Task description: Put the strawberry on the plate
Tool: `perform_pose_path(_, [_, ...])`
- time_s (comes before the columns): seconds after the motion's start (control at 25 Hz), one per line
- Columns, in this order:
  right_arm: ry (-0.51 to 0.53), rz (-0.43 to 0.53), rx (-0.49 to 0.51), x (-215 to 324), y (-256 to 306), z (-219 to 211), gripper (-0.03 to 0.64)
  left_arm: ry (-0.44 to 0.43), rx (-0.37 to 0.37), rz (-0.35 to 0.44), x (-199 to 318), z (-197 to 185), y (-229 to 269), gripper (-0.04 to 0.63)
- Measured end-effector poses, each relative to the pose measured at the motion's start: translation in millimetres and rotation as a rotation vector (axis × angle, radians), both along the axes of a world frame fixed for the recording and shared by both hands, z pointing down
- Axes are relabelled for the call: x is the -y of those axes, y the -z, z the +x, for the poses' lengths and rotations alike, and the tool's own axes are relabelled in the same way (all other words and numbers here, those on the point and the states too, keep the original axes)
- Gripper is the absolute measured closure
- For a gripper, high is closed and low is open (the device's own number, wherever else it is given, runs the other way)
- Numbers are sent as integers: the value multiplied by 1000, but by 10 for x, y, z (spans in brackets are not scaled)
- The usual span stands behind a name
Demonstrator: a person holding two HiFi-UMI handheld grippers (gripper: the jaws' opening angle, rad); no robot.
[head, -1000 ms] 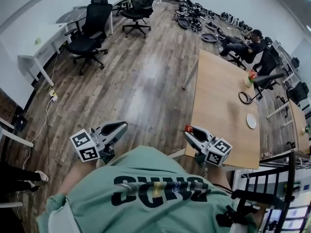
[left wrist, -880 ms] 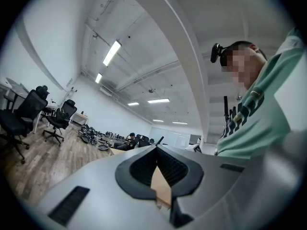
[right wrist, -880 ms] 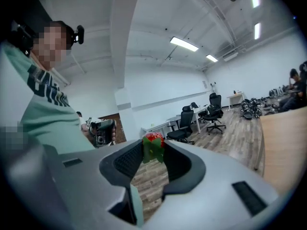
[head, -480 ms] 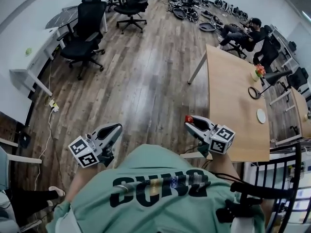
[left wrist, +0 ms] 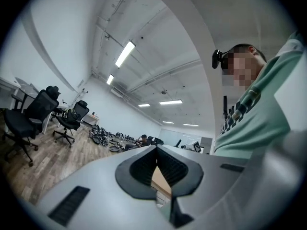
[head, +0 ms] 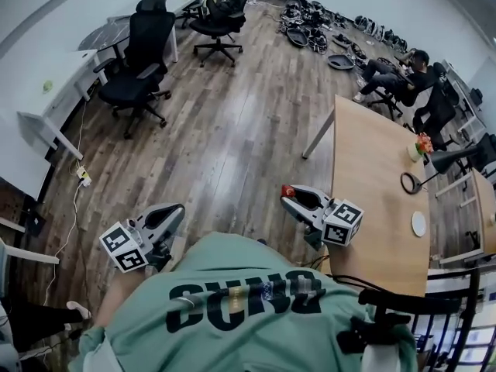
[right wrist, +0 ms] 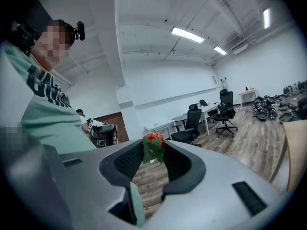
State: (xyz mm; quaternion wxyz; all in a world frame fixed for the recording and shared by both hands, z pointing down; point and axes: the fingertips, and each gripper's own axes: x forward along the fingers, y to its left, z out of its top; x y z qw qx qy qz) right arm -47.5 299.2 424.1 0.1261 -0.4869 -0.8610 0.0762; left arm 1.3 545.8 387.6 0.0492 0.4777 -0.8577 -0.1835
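Note:
A small red strawberry (head: 287,190) with green leaves sits pinched between the tips of my right gripper (head: 290,194), out over the wood floor just left of the long wooden table (head: 372,169). The right gripper view shows the strawberry (right wrist: 154,139) clamped between the pads of that gripper (right wrist: 153,148). A small white plate (head: 419,223) lies on the table near its right edge, well to the right of the right gripper. My left gripper (head: 175,211) is held level over the floor at lower left; in its own view the left gripper (left wrist: 156,150) has its tips together with nothing held.
Black office chairs (head: 139,60) and white desks (head: 46,91) stand at the upper left. A person (head: 395,68) sits beyond the table's far end. A flower pot (head: 422,147) and a black lamp (head: 449,160) stand on the table. A black railing (head: 434,316) is at lower right.
The view has shifted as I walk: the table has slid right and both grippers have drifted left. The strawberry stays in the right gripper. The left gripper stays shut.

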Motion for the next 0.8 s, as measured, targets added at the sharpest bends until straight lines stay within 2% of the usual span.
perform_pose_path(0.12, [27,-12,24,301,117,-586,480,39,16,6,364,-500,166,591])
perform_pose_path(0.28, [70,-3,55,854,174,-1121,480,36,25,-10,1011,-1040,208,591])
perform_pose_path(0.36, [65,-6,47,1142,101,-1375,480,40,17,15,1300,-1331,236,591])
perform_pose_path(0.44, [44,-27,26,1450,28,-1549,480,10,8,24,1644,-1504,257,591])
perform_pose_path(0.6, [-2,-63,28,2013,38,-1757,480,-71,22,-74,2272,-1787,288,591])
perform_pose_path(0.8, [-125,-83,10,2555,-41,-1972,480,-165,-4,-10,2628,-2333,368,591])
